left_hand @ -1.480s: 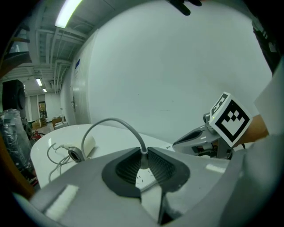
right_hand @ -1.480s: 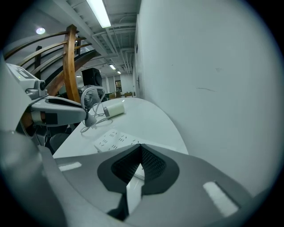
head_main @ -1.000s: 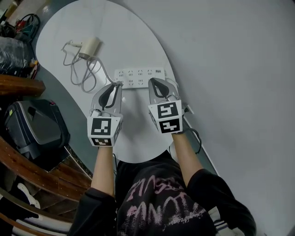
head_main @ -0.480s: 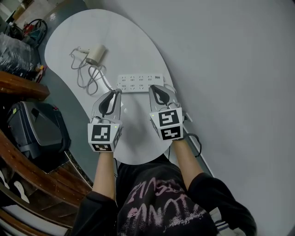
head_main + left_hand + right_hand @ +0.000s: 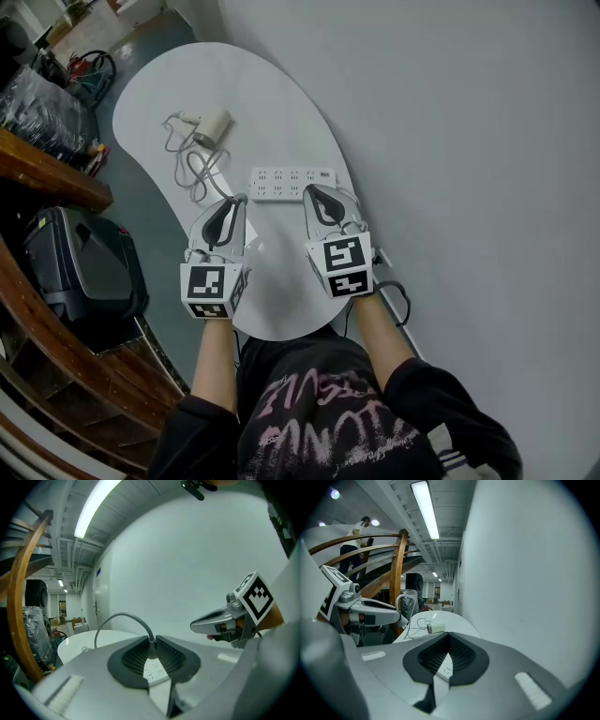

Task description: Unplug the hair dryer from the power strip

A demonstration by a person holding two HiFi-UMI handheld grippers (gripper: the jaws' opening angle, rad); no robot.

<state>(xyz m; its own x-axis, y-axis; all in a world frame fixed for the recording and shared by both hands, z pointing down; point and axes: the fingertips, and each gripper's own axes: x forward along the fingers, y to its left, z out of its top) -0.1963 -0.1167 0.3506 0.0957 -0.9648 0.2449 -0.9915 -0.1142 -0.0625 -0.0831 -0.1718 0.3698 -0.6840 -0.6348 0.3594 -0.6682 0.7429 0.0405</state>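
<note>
A white power strip lies across the white table, and it also shows through the left jaws as the same power strip. The white hair dryer lies farther back, with its grey cord looping toward the strip's left end. My left gripper is at that end, shut on the cord, which arches up from its tips. Whether the plug sits in the strip is hidden. My right gripper is shut and holds nothing, its tips over the strip's near edge.
The table's curved edge runs just left of my left gripper. A black case and a wooden railing stand on the left. A dark cable lies on the floor at the right, beside the wall.
The head camera has shifted, so the table, dryer and strip have slid down and right in view. Both grippers keep nearly the same place by the strip.
</note>
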